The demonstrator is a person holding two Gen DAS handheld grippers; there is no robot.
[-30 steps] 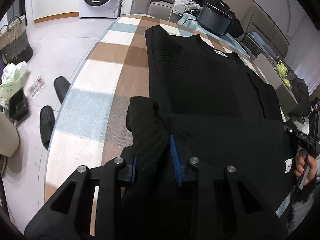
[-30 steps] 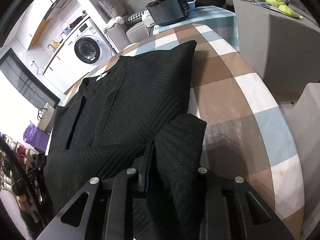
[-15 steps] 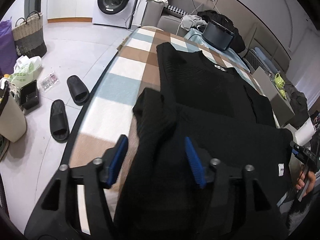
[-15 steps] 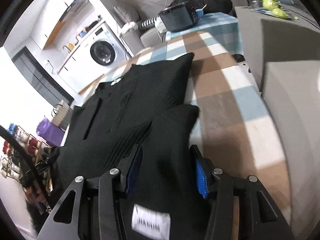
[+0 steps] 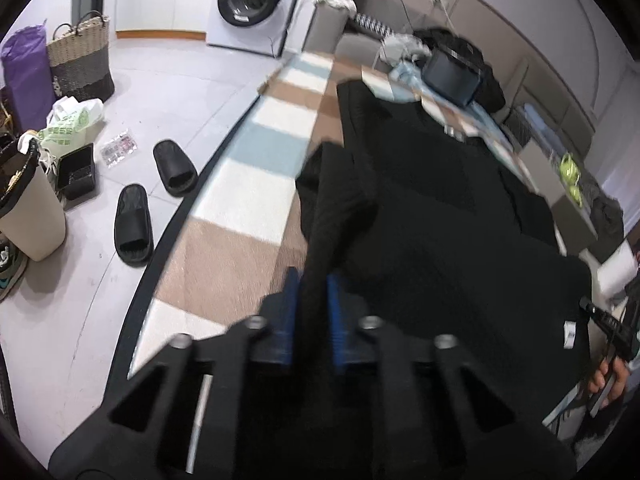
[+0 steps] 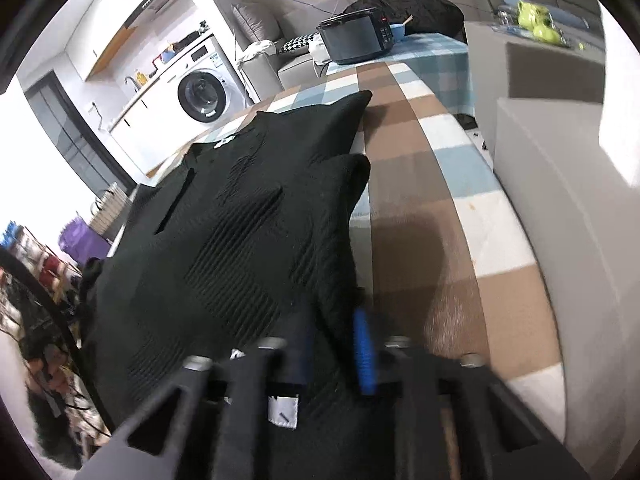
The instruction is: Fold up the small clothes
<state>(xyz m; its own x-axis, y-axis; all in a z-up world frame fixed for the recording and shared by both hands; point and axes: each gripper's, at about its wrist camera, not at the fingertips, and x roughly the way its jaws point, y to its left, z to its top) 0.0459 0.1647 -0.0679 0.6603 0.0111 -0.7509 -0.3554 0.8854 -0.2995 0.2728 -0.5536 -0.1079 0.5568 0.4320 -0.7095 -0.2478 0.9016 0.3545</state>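
Sweater [image 5: 440, 216]: black knit, lay flat ahead of both tools on checked tablecloth [image 5: 240, 200].
L gripper [image 5: 311, 312]: pinched onto hem corner, for lifting.
R gripper [image 6: 334, 344]: clamped onto opposite hem corner; keeps edge level.

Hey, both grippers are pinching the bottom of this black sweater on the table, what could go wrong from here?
1. The left hand-held gripper pinches only a narrow bunched ridge of the black sweater; the fabric may slip out mid-fold.
2. The right hand-held gripper grips a thicker wad by the white label, so the hem could lift unevenly and crease.
3. The left sleeve sits bunched near the checked tablecloth edge and might slide off.
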